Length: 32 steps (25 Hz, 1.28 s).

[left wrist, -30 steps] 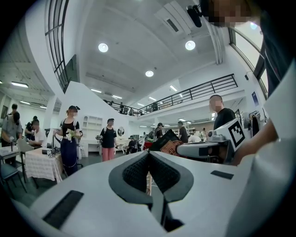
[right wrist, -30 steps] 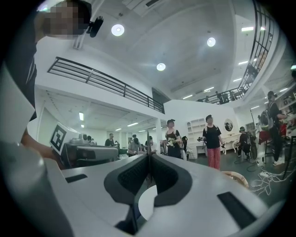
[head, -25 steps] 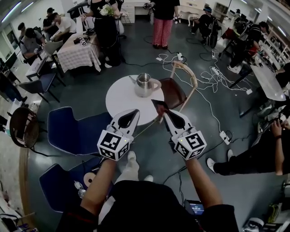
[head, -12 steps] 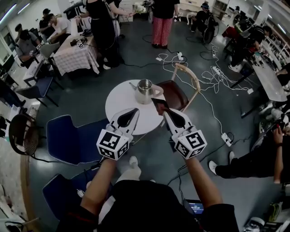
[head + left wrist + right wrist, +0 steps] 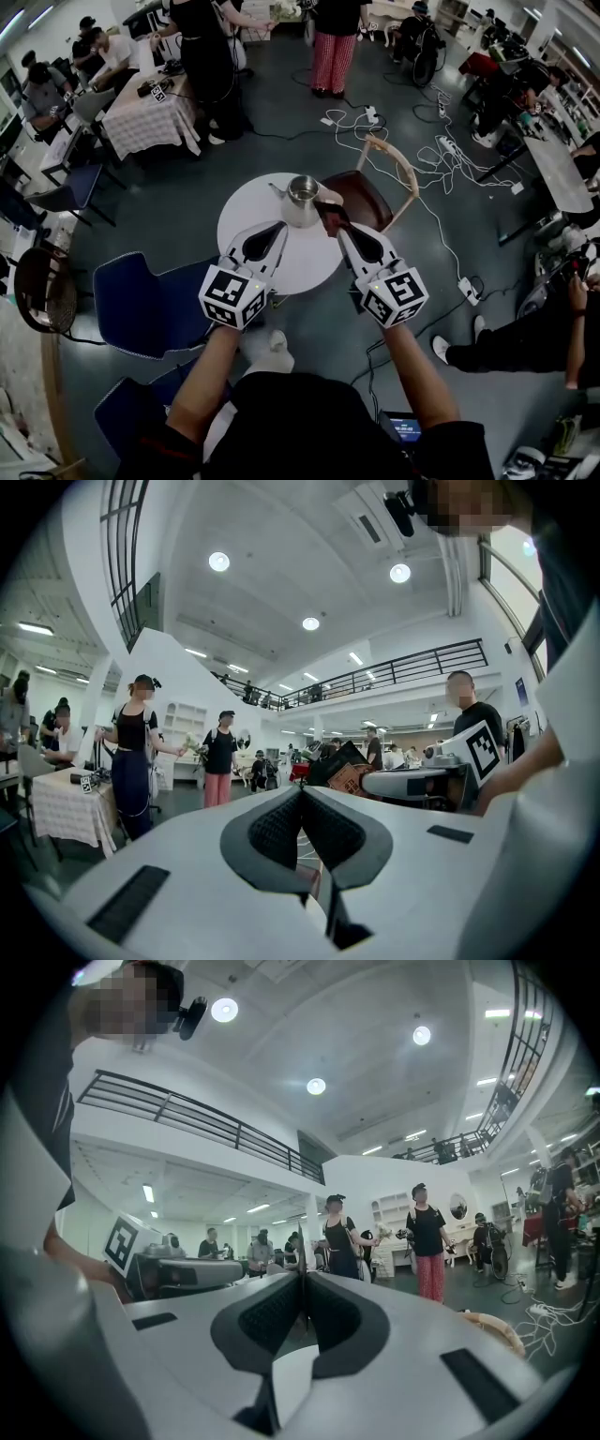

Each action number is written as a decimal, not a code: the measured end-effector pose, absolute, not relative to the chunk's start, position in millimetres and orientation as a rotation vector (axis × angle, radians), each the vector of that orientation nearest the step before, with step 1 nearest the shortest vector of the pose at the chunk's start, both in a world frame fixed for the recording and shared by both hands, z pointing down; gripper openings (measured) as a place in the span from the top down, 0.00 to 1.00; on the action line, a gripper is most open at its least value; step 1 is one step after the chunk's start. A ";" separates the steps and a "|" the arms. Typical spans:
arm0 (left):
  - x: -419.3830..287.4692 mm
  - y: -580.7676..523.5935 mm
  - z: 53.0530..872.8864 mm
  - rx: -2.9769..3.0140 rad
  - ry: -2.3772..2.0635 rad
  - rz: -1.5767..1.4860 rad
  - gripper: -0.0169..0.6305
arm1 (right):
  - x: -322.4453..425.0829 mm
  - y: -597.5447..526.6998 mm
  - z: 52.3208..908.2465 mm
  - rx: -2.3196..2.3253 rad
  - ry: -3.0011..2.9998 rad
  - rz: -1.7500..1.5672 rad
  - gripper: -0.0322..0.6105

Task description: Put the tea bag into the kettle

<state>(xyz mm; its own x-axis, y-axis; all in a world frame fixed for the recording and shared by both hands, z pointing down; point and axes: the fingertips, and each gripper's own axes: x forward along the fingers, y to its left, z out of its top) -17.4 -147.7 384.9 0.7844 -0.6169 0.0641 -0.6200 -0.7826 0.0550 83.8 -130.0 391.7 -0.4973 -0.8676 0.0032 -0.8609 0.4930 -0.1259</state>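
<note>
—Steel open-topped kettle point(image 5: 301, 200) is set on the round white table point(image 5: 246, 214); where is the tea bag held?
—The dark red tea bag packet point(image 5: 331, 216) is pinched by the shut right gripper point(image 5: 344, 232), just beside the kettle; the left gripper point(image 5: 278, 228) is closed on nothing.
—It should be brought squarely over the mouth before being released.

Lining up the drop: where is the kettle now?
Head view: the kettle stands at the far edge of the round white table, ahead of and between the left claw and right claw, wooden chair to its right.
</note>
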 end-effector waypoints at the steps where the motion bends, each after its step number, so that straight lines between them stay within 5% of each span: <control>1: -18.3 -153.0 386.0 2.895 -1.004 0.063 0.95 | 83.6 -135.1 392.3 -1.546 2.660 -0.172 0.90; 32: -58.2 -309.5 415.1 2.841 -0.886 0.068 0.95 | 55.6 -292.6 421.1 -1.693 2.678 -0.236 0.90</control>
